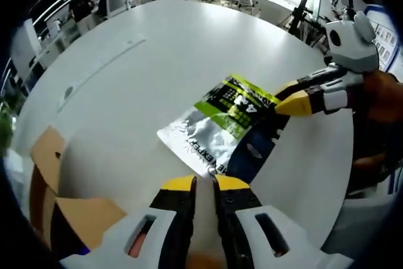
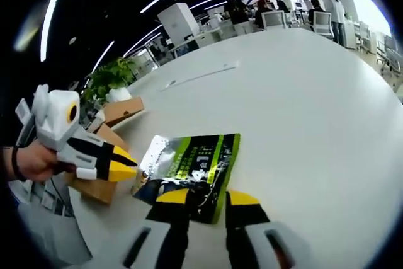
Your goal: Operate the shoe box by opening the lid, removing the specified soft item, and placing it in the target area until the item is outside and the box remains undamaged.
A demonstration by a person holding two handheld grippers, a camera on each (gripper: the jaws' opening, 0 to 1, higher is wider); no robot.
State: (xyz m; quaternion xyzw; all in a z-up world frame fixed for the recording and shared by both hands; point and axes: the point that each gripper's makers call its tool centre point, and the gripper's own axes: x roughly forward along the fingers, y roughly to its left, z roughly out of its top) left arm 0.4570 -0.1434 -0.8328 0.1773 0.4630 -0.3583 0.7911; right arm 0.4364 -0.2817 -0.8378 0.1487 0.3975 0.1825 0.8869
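A soft foil pouch (image 1: pixel 217 130), silver with green and black print, lies flat on the white round table (image 1: pixel 145 74). My right gripper (image 1: pixel 280 102) comes in from the right and its yellow tips meet the pouch's dark end. In the right gripper view its jaws stand open, astride the near edge of the pouch (image 2: pixel 192 165), with the right gripper (image 2: pixel 208 198) low over it. My left gripper (image 1: pixel 205 184) hovers just short of the pouch, jaws close together and holding nothing. The left gripper (image 2: pixel 129 167) is held by a hand beside the brown cardboard shoe box (image 2: pixel 94 187).
The open cardboard box (image 1: pixel 56 209) sits at the table's near left edge, flaps raised. A thin grey strip (image 1: pixel 104 67) lies on the table farther out. Chairs and people (image 2: pixel 271 14) are beyond the far rim. A potted plant (image 2: pixel 110 77) stands behind the box.
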